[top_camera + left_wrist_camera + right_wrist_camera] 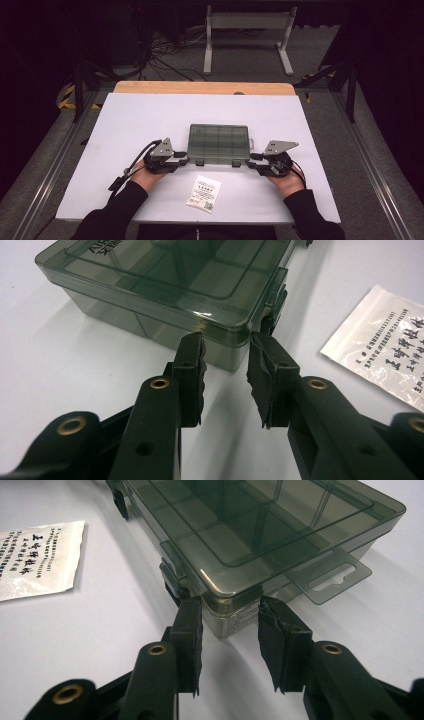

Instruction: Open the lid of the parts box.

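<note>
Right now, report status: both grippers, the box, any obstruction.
Left gripper and right gripper each at a near corner of the box, jaws apart, corners between tips. Box lid shut, flat on table. Printed packet lies nearer the person, apart from the box.

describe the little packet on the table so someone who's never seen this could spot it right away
On the white table top, find the smoky grey compartment box near the middle. Just in front of it, toward the person, lies the small flat packet: white, with dark printed text, unlike the see-through box.
</note>
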The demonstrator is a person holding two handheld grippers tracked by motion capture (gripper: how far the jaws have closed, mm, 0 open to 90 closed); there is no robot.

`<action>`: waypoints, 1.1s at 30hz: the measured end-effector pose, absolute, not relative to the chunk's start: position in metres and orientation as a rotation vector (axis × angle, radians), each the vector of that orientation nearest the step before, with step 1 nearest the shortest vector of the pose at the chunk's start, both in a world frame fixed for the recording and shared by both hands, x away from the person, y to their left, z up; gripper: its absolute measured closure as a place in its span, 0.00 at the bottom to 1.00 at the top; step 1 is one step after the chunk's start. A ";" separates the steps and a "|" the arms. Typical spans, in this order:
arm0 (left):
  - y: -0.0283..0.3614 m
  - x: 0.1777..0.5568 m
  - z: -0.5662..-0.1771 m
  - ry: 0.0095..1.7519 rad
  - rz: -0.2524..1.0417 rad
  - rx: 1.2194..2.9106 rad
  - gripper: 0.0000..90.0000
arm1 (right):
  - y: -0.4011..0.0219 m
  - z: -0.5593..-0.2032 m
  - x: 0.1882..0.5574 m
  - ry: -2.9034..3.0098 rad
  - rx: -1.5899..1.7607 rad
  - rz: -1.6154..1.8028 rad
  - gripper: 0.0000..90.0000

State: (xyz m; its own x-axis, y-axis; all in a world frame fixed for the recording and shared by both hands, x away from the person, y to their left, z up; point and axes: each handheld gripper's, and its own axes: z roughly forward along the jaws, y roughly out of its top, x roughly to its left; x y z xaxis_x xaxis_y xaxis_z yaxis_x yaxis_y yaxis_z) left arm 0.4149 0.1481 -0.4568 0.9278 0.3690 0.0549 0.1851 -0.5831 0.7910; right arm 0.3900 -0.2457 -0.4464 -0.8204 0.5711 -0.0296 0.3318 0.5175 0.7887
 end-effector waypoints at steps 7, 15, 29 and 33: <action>0.149 0.414 -0.456 0.393 0.275 2.205 0.76 | -0.246 -0.446 0.389 2.475 0.753 1.200 0.74; 0.152 0.414 -0.453 0.371 0.277 2.191 0.82 | -0.246 -0.444 0.387 2.472 0.744 1.198 0.78; 0.147 0.412 -0.456 0.374 0.306 2.218 0.80 | -0.246 -0.444 0.387 2.472 0.749 1.201 0.78; 0.150 0.411 -0.452 0.365 0.304 2.188 0.84 | -0.247 -0.442 0.386 2.463 0.745 1.213 0.80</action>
State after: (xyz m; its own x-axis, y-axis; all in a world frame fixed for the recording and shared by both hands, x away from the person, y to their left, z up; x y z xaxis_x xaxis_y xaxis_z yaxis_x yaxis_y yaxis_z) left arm 0.4113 0.1496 -0.4517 0.9272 0.3645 0.0866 0.1516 -0.5764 0.8030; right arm 0.3861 -0.2474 -0.4422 -0.8222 0.5681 -0.0344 0.3191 0.5101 0.7987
